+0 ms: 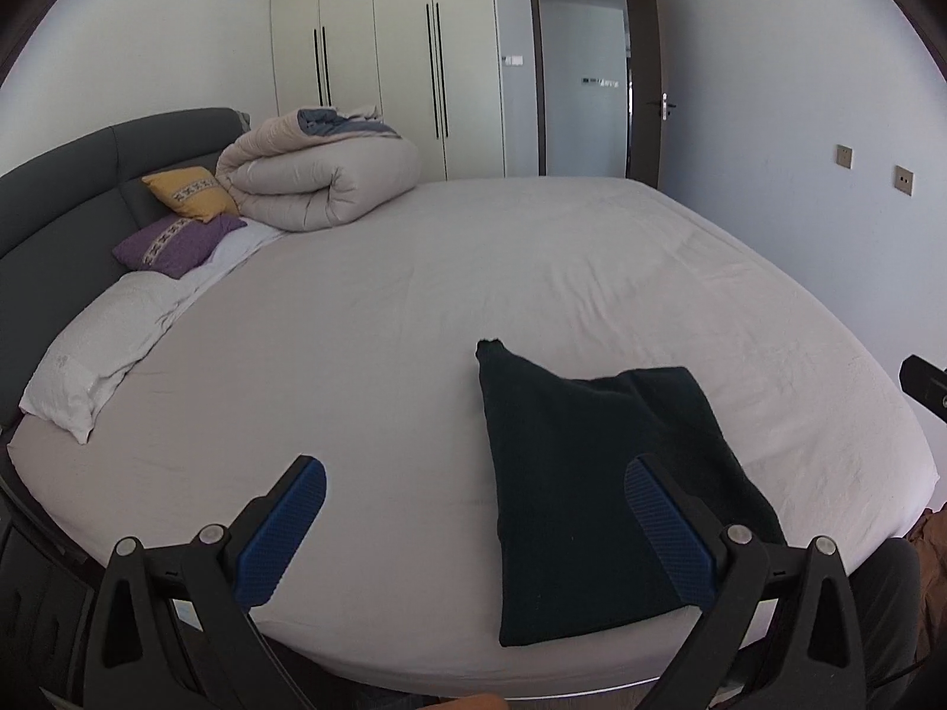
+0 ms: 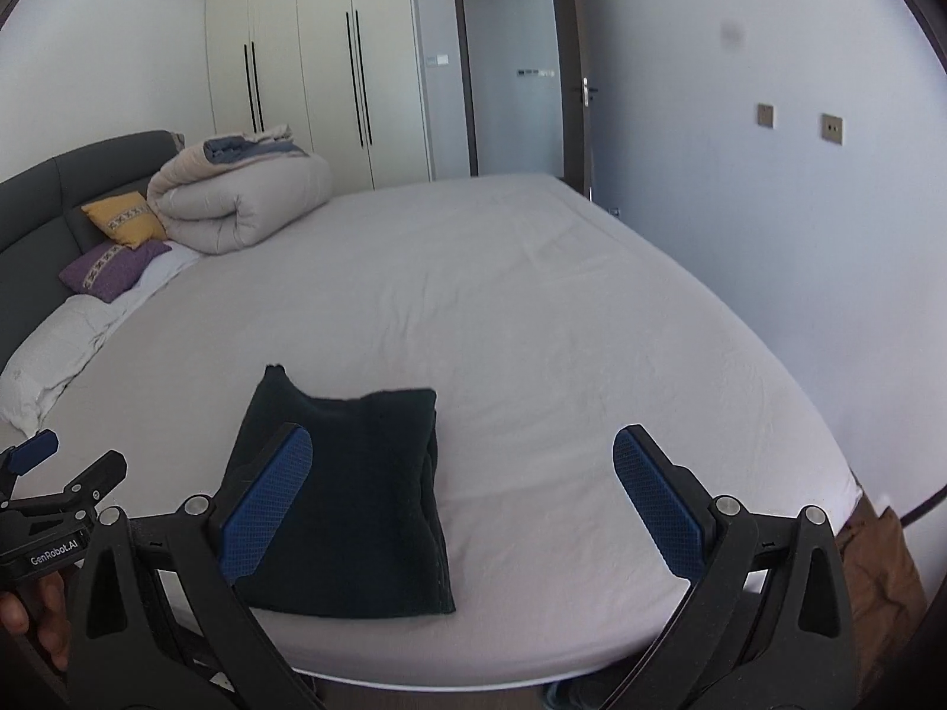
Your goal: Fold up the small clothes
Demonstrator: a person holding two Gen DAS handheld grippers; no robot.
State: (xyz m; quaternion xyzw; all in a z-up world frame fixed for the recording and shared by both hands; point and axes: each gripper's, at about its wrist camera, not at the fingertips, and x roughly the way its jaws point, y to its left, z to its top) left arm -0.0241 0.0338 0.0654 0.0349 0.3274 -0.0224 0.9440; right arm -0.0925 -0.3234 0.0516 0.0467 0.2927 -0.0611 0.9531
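Observation:
A dark, nearly black small garment [image 1: 592, 491] lies folded flat on the white bed sheet [image 1: 414, 307] near the bed's front edge. One corner sticks up at its far left. It also shows in the right wrist view [image 2: 355, 497]. My left gripper [image 1: 473, 491] is open and empty above the bed edge; its right finger overlaps the garment's right side. My right gripper [image 2: 461, 461] is open and empty; its left finger overlaps the garment's left side. The left gripper's body [image 2: 53, 509] shows at the right wrist view's left edge.
A rolled beige duvet [image 1: 319, 177], a yellow cushion [image 1: 189, 192], a purple cushion [image 1: 177, 242] and a white pillow [image 1: 89, 355] lie by the grey headboard [image 1: 71, 177] at left. Wardrobes [image 1: 379, 59] and an open door [image 1: 583, 77] stand behind. A wall runs along the bed's right.

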